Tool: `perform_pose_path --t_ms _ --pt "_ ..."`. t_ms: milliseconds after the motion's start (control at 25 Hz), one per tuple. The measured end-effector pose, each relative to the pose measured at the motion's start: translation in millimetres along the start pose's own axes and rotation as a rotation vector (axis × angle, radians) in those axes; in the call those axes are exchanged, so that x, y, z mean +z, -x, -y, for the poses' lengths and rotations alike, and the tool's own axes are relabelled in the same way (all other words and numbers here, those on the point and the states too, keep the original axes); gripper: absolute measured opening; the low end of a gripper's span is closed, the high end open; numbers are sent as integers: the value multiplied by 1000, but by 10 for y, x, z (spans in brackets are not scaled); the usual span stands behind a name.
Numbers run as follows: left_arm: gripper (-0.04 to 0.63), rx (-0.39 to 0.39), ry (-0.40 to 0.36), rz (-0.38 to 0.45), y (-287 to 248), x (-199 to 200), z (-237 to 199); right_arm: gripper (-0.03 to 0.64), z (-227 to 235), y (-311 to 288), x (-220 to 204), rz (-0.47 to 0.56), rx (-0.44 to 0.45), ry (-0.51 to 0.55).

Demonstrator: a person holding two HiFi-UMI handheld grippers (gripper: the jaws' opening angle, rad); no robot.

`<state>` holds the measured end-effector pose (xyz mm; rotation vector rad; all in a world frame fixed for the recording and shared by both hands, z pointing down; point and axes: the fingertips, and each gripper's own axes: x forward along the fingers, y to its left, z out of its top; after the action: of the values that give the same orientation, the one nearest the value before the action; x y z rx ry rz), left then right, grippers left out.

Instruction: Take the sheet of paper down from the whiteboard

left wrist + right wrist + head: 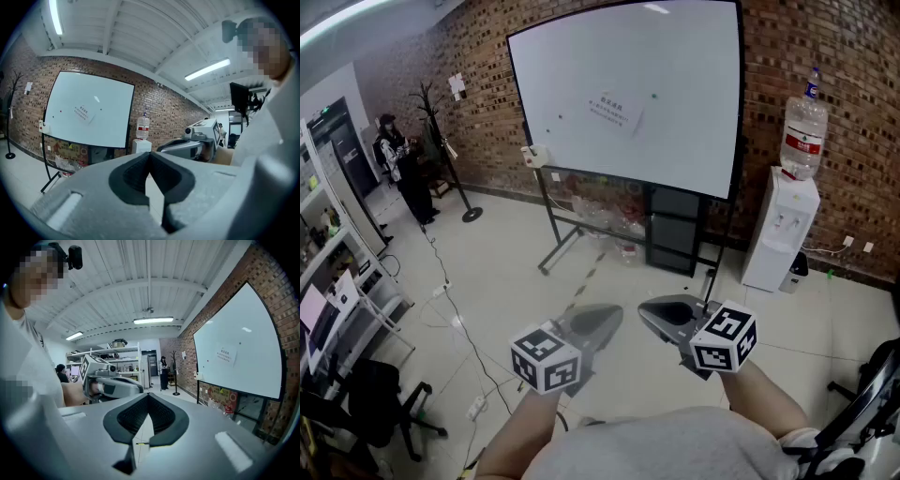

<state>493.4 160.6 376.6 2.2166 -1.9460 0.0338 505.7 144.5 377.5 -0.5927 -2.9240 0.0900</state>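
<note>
The sheet of paper [616, 112] hangs slightly tilted near the middle of the whiteboard [694, 141], which stands on a wheeled frame against the brick wall. It also shows small and far off in the left gripper view as the paper [83, 114] and in the right gripper view as the paper [225, 355]. Both grippers are held low and close to the person's body, several steps from the board. My left gripper [614, 317] is shut with nothing in it. Beside it, my right gripper [645, 315] is shut and empty too. Their tips nearly face each other.
A water dispenser [780, 230] with a bottle on top stands right of the board. A coat rack [441, 150] and a standing person [401, 164] are at the far left. A cable [455, 319] runs across the floor, and shelves and an office chair [380, 403] line the left side.
</note>
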Motion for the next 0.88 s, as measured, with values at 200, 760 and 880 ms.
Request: perform_pose_path --t_ms 200,760,880 --pt "2 15 16 -2 -23 -58 -213 -2 132 -127 -40 -5 3 -6" --pt "2 3 44 -11 -268 -349 -2081 -2 1258 -1655 -326 -69 -23 -44" --pt "2 3 63 -12 -260 -259 -2902 -2 1686 -2343 -189 -79 -42 -39"
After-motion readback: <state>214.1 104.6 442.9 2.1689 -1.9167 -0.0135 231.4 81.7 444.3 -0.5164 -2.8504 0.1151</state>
